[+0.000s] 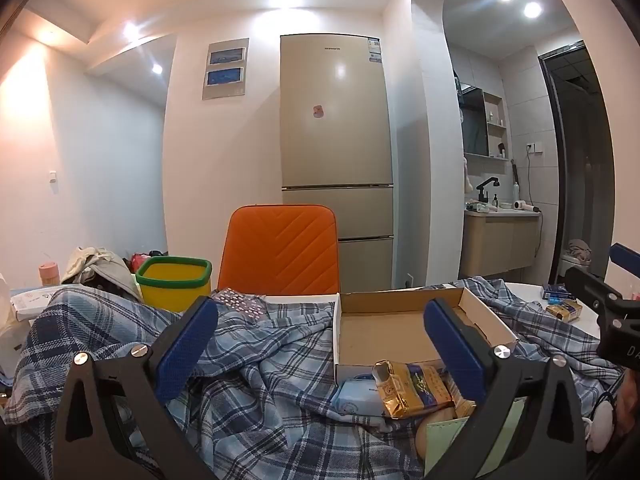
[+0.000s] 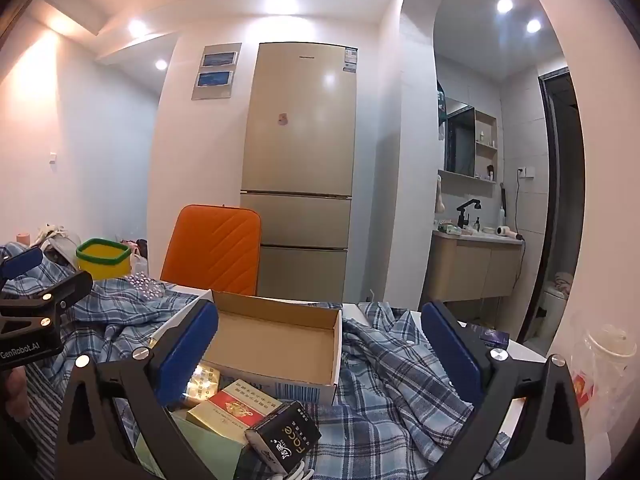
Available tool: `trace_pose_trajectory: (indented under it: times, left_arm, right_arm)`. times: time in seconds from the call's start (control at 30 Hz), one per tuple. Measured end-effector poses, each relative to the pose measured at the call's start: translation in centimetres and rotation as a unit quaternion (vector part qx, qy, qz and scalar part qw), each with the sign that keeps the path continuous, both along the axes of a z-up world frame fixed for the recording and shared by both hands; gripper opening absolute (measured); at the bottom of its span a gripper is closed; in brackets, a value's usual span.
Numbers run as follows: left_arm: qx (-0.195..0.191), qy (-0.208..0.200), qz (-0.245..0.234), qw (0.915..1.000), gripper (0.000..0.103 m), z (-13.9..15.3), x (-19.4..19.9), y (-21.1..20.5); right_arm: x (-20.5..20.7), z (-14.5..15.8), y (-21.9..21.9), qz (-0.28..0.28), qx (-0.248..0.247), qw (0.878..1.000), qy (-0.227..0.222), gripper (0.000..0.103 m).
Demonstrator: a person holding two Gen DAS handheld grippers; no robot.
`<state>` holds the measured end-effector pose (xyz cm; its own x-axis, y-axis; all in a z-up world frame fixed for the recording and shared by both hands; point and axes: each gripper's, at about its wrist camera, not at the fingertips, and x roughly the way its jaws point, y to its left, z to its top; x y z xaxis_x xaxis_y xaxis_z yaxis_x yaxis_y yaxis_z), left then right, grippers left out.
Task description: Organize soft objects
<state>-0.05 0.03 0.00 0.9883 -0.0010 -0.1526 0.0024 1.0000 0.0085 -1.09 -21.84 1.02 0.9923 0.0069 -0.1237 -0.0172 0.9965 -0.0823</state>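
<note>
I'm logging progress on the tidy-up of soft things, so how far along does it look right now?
Barely begun, by the look of it. Done: nothing visibly sorted; the cardboard box sits empty. In hand: nothing; the left gripper and right gripper both stand open, nothing between their jaws. Left: the plaid shirt lies crumpled across the table, unfolded, with small packets strewn on it near the box.

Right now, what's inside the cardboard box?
The cardboard box looks empty: only its bare brown bottom shows. The near corner is hidden behind the right gripper's blue finger, so something small could be tucked there.
</note>
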Motion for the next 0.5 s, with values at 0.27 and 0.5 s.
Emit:
trace_pose_trajectory:
  times: [0.27,0.5]
  left_arm:
    - [0.0,0.003,0.002,1.0,0.103,0.02,-0.04,0.08]
    - [0.002,0.004,0.002,1.0,0.103,0.0,0.13,0.32]
  right_arm:
    - [-0.15,0.0,-0.17,0.001,-0.006,1.0,-0.001,0.103]
    - [0.01,-0.02,-0.11,0.0,-0.005,1.0,0.004,0.103]
